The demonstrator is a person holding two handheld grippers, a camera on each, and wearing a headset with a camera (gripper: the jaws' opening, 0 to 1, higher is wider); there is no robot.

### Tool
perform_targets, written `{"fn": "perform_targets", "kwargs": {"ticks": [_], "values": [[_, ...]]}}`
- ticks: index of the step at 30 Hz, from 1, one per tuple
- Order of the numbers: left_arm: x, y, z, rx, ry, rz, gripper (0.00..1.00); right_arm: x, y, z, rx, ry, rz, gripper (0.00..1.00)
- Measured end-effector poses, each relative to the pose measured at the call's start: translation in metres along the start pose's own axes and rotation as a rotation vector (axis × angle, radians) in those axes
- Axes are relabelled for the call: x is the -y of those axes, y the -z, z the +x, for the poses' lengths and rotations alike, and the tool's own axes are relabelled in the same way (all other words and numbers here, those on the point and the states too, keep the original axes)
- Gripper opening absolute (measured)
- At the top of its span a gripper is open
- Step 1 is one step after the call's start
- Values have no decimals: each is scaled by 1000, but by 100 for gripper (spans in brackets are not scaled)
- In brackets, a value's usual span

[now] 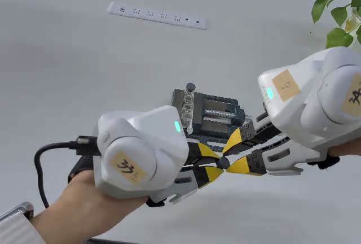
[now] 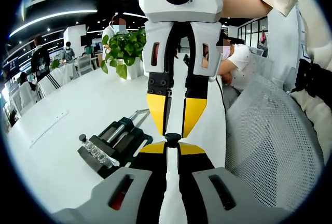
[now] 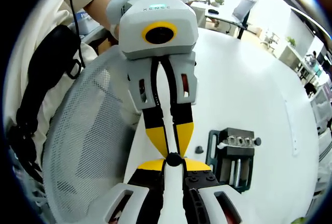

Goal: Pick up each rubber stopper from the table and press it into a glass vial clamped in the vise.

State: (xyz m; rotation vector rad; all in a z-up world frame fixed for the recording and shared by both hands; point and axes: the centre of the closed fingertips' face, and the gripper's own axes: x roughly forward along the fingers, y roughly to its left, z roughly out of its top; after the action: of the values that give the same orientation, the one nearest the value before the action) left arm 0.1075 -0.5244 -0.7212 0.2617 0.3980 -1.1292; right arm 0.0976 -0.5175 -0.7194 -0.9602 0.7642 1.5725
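Where the tips meet: a small dark stopper [image 1: 224, 162] sits between both pairs of yellow tips, just in front of the vise [image 1: 211, 117]. It is too covered to tell which way its long axis runs.
Left gripper [image 1: 218, 162]: held in a hand [image 1: 79, 210] at lower left, jaws set in a narrow V and pinching the stopper.
Right gripper [image 1: 230, 161]: reaches in from the right, jaws likewise narrowed onto the same stopper, tip to tip with the left gripper.
Vials [image 1: 186, 108]: clear glass, upright with mouths up, in a row along the vise's jaw faces.
Capped vial [image 1: 190, 87]: at the far end of the row, with a dark plug on top.
Vise screw [image 1: 217, 112]: long axis lies flat, square to the row of vials.
Loose stopper [image 3: 199, 149]: on the white table [image 1: 84, 86], just beside the vise base.
Background: power strip [image 1: 158, 16] well beyond the vise; plant [image 1: 340, 12] at far right.
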Motion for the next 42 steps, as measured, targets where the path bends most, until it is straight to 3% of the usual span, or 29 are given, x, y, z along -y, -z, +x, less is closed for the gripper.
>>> {"fn": "perform_targets", "kwargs": {"ticks": [33,40,42], "values": [[-1,-3,0,20,-8,-8,4,1,-1,-1,-3,-7,14,6],[-8,-1,1,20,-38,-14,5,7,0,0,-10,-5,28,6],[-14,2,-1,19,-64,-27,13,8,3,0,-18,-3,26,6]]}}
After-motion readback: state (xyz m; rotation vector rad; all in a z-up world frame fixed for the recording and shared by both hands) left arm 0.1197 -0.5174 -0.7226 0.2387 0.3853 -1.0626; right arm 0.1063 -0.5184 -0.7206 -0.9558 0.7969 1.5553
